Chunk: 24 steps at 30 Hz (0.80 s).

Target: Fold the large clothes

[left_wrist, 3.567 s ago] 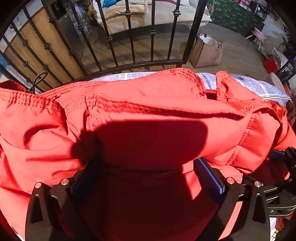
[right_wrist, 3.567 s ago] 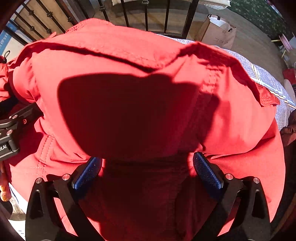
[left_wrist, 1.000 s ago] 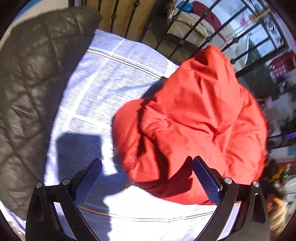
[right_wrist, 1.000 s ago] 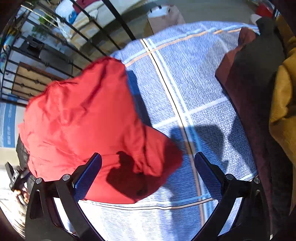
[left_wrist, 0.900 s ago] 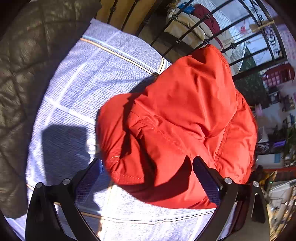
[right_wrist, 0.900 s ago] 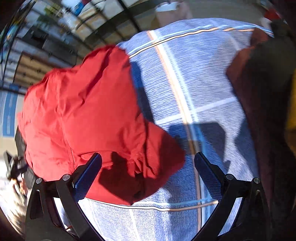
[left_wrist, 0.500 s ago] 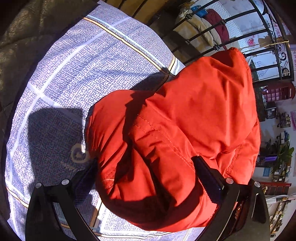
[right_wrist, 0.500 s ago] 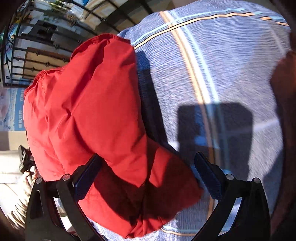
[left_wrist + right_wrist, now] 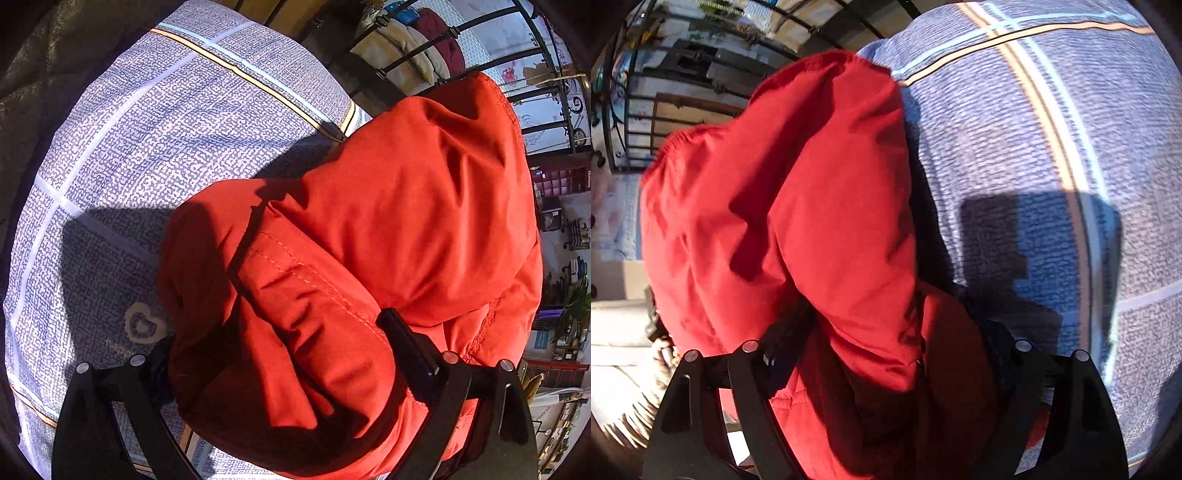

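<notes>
1. The red jacket (image 9: pixel 369 258) lies bunched in a thick bundle on the blue checked bedspread (image 9: pixel 166 110), its far end reaching the bed's edge by the black iron railing (image 9: pixel 535 92).
2. The left gripper (image 9: pixel 280 354) points steeply down at the bundle's near end; its jaws have just been closing, both fingers (image 9: pixel 410 347) set against the padded fold between them — a wide grip on the jacket.
3. The right gripper (image 9: pixel 886 354) also tilts steeply down; its jaws have just been closing too, astride the jacket's other near fold, the fingers (image 9: pixel 783 350) pressed into the fabric.
4. A dark quilted garment (image 9: pixel 44 74) lies at the bedspread's left edge.
</notes>
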{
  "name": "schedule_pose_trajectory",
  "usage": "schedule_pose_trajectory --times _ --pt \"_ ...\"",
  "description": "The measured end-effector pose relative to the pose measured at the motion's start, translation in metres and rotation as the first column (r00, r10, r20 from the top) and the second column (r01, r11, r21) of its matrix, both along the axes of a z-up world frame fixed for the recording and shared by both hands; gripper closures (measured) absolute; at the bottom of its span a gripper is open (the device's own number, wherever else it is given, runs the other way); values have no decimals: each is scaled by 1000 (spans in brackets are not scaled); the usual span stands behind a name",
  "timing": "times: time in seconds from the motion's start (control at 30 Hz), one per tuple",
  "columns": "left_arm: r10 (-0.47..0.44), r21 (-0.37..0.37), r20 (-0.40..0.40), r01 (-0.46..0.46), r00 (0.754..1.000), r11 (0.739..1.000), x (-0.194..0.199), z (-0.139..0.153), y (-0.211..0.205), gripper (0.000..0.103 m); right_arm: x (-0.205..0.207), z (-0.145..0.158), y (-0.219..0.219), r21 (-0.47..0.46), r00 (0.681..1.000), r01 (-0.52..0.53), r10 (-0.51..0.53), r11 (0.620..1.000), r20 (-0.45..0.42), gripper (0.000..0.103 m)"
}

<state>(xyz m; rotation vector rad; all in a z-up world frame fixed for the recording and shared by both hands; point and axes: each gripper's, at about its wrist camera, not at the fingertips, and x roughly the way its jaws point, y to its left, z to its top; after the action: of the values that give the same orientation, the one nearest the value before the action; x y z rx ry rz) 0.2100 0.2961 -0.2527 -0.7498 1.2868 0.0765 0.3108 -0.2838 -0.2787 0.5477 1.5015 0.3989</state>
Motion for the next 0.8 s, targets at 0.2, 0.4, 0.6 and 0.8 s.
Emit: schedule_pose_trajectory --times 0.2,0.4,0.6,0.8 --pt "-38 108 0 38 999 993 4 20 -18 38 -1 9 0 -25 1000 1 -1 1000 -9 60" --pt "-129 279 39 113 991 954 -2 69 -54 66 -27 65 16 -108 995 35 -25 994 93 84" --pt "-268 412 172 178 948 894 -5 156 -92 74 -49 148 28 -123 965 49 -15 991 263 87" --pt "-419 482 325 233 848 845 6 245 -149 76 -81 266 14 -177 899 41 41 983 437 88"
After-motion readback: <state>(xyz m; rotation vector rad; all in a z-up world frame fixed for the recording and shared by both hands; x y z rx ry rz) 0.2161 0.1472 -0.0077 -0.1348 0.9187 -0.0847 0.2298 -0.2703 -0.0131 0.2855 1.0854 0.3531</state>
